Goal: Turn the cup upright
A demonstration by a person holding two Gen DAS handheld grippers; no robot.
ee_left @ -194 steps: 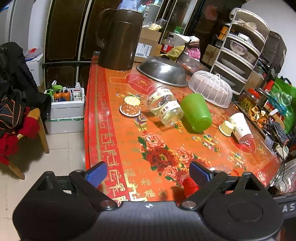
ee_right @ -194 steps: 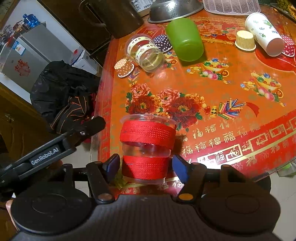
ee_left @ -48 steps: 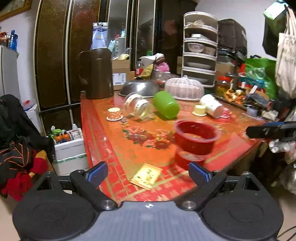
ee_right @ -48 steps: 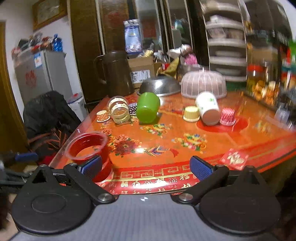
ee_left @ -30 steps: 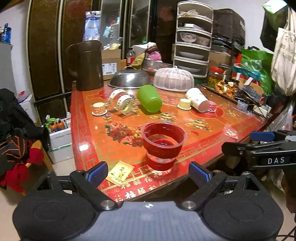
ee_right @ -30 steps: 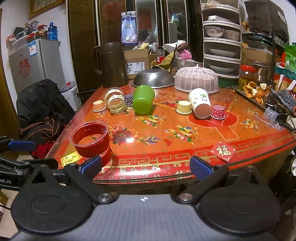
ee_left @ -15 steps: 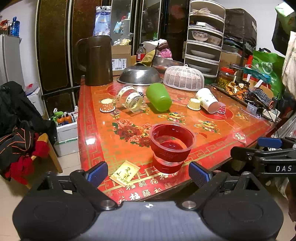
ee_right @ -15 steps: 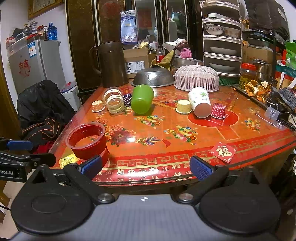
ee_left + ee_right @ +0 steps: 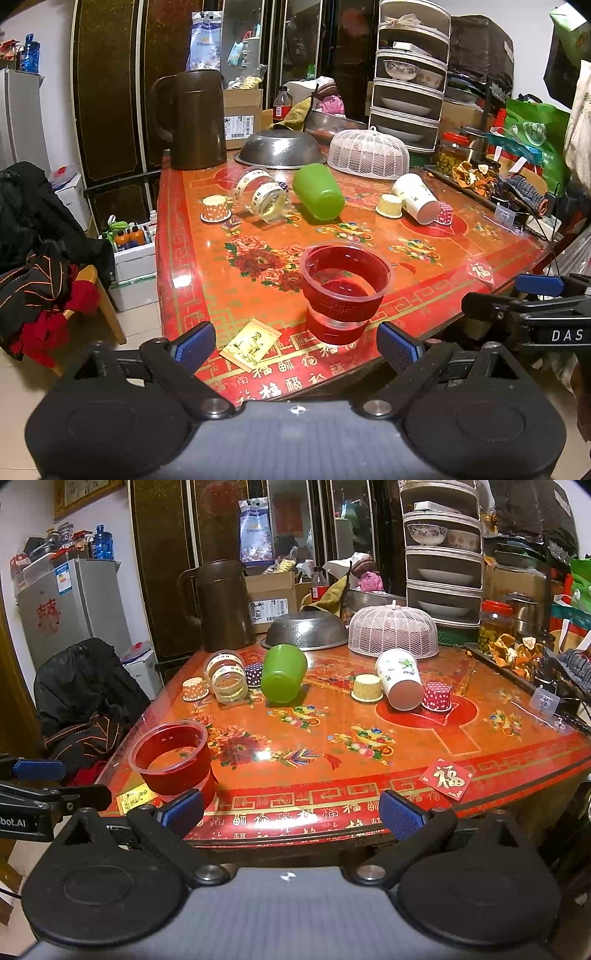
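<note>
A clear plastic cup with red bands (image 9: 345, 293) stands upright, mouth up, near the front edge of the red patterned table (image 9: 258, 384). It also shows in the right wrist view (image 9: 173, 762) at the table's front left corner. My left gripper (image 9: 297, 349) is open and empty, held off the table's front edge with the cup just beyond its fingers. My right gripper (image 9: 291, 810) is open and empty, held off the front edge, with the cup beyond its left finger.
Lying on their sides further back are a green cup (image 9: 321, 192), a clear jar (image 9: 260, 194) and a white paper cup (image 9: 415, 197). Small cupcake liners (image 9: 215, 207), a metal colander (image 9: 282, 147), a mesh food cover (image 9: 369, 153) and a brown jug (image 9: 195, 118) stand behind. A gold card (image 9: 251, 343) lies by the cup.
The red-banded cup, earlier upside down between my right gripper's fingers, now stands mouth up and free. Both grippers have drawn back off the table edge; little has moved in the last half second.
</note>
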